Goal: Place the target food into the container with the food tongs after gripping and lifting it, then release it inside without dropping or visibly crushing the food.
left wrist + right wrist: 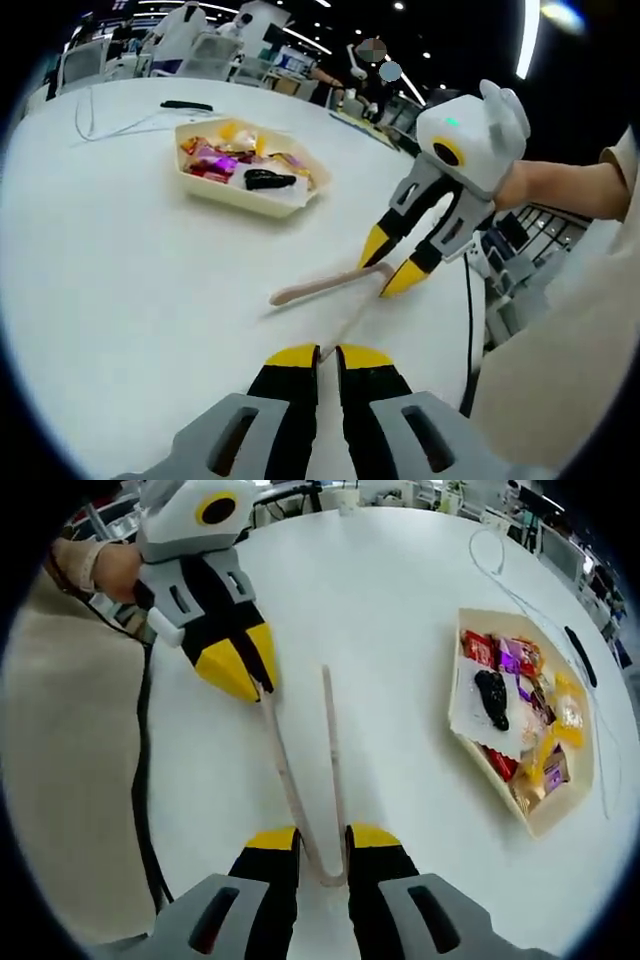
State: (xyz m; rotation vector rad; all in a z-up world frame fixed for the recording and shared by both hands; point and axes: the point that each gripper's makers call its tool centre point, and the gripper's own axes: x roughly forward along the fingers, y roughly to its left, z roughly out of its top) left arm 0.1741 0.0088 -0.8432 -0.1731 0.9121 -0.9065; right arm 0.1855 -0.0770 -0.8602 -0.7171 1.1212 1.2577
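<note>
Beside unreadable wrappers (520, 658), tongs (331, 750)

L gripper (328, 356) low, jaws nearly together, R gripper (324, 842) low, jaws slightly apart, tips facing.

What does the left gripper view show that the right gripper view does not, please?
The left gripper view alone shows the room beyond the far edge of the table, with chairs under ceiling lights.

The right gripper view alone shows the tongs lengthwise, both arms spread in a V, with the joined end between the right gripper tips and the left gripper at one arm's far end.

Both show the white table, the tray of wrapped snacks with a dark piece on white paper, the tongs, both grippers and a white cable.
</note>
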